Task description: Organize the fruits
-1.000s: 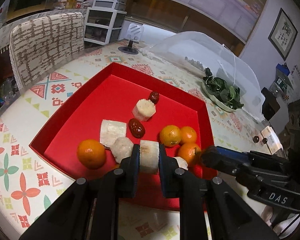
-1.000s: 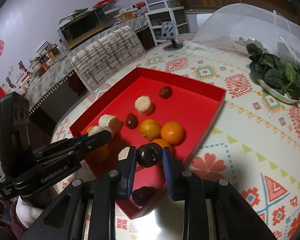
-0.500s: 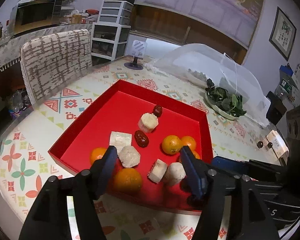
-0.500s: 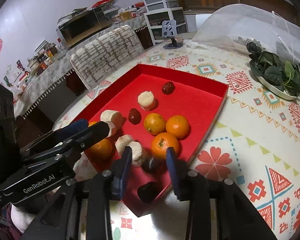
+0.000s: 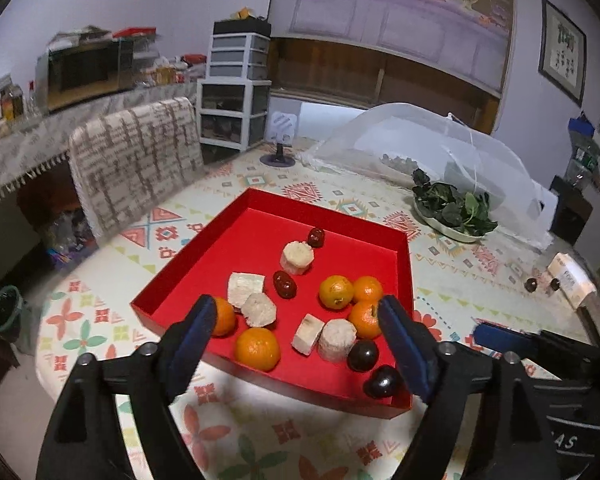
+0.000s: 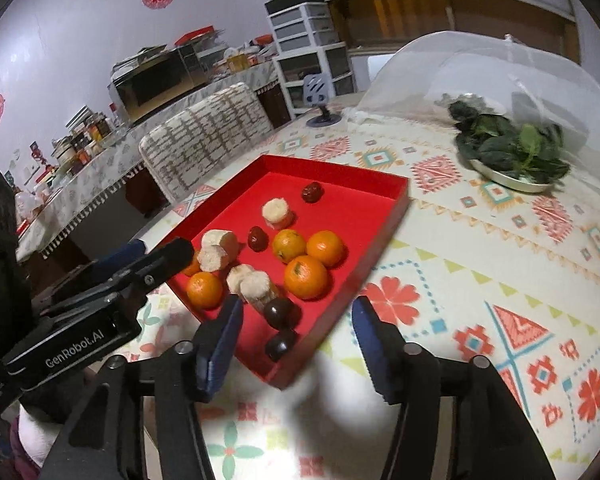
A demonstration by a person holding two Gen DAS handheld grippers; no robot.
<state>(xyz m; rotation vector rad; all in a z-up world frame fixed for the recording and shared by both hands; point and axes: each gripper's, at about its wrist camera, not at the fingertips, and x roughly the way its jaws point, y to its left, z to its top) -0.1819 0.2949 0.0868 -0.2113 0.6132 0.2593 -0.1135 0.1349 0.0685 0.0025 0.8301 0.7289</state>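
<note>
On the table [image 5: 452, 280], left to right, we list:

- Left hand-held gripper [image 5: 296, 346]: jaws spread wide, having just been opening, clamping nothing. It sits above the near edge of the red tray [image 5: 268, 224].
- Red tray: it holds all the fruit we can count. At its left sit two mandarins [image 5: 257, 349] and two pale banana chunks [image 5: 259, 309].
- At its centre: a red date [image 5: 285, 284], a further banana chunk [image 5: 297, 257] with a second date [image 5: 316, 237] touching it behind.
- At its right: three mandarins clustered [image 5: 336, 291], touching one another.
- At its near right corner: two banana chunks [image 5: 337, 339] side by side, and two dark plums [image 5: 363, 355], one just beside the chunks.
- Right hand-held gripper [image 6: 296, 342]: jaws apart, having just been opening, nothing between the pads; the plums [image 6: 279, 312] lie on the tray just ahead of it.
- Plate of leafy greens [image 6: 512, 152]: far right, well apart from the tray, at the edge of a mesh food cover [image 6: 480, 76].
</note>
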